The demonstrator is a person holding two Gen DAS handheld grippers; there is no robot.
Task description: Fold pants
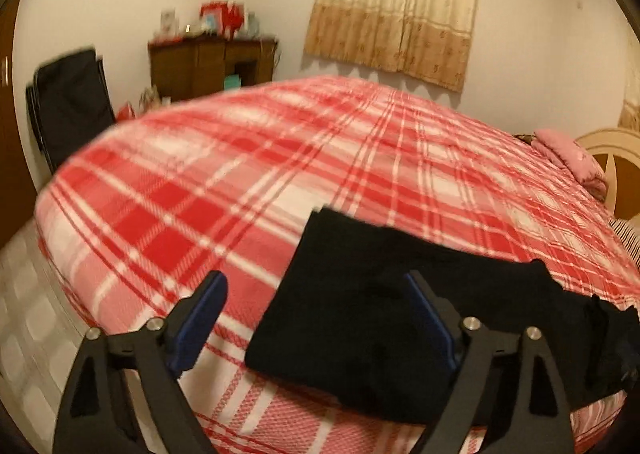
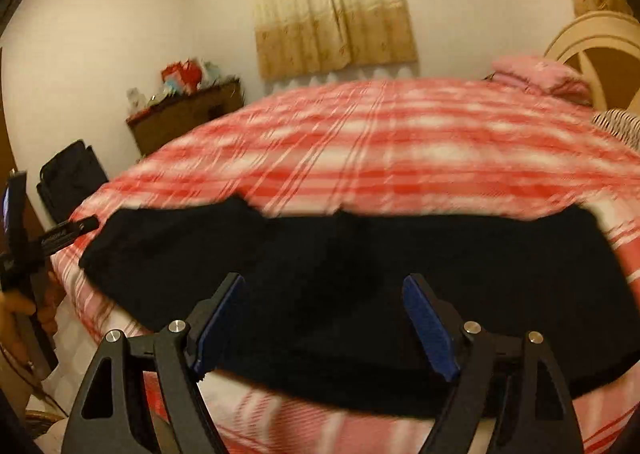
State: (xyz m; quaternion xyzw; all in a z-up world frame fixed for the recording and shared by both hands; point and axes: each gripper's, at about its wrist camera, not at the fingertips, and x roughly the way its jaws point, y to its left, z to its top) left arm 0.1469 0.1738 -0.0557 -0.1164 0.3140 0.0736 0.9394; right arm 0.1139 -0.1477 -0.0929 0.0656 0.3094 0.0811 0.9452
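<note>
Here, through my left wrist camera, my left gripper (image 1: 316,294) tilts down toward the bed (image 1: 248,157), its jaws spread wide with nothing between them. The left finger hangs over bare red plaid cover; the right finger (image 1: 430,316) shows against the left end of the black pants (image 1: 360,286), though I cannot tell if it touches the cloth. The pants lie flat on the near part of the bed, running off to the right. Their left edge is straight and square. Left of and beyond them the cover is open as far as the far edge, where a dark chair (image 1: 68,101) and a wooden cabinet (image 1: 212,61) stand by the wall. A pink pillow (image 1: 568,157) sits far right.

From my right wrist camera, my right gripper (image 2: 322,294) also tilts down, jaws wide and holding nothing, both fingers showing over the middle of the pants (image 2: 360,278). The pants stretch left to right across the near strip of the bed (image 2: 400,141), their far edge uneven. The plaid beyond is bare up to the curtain (image 2: 332,13). At the far left, my left gripper (image 2: 24,250) stands just off the left end of the pants, my hand (image 2: 16,314) around its handle.
</note>
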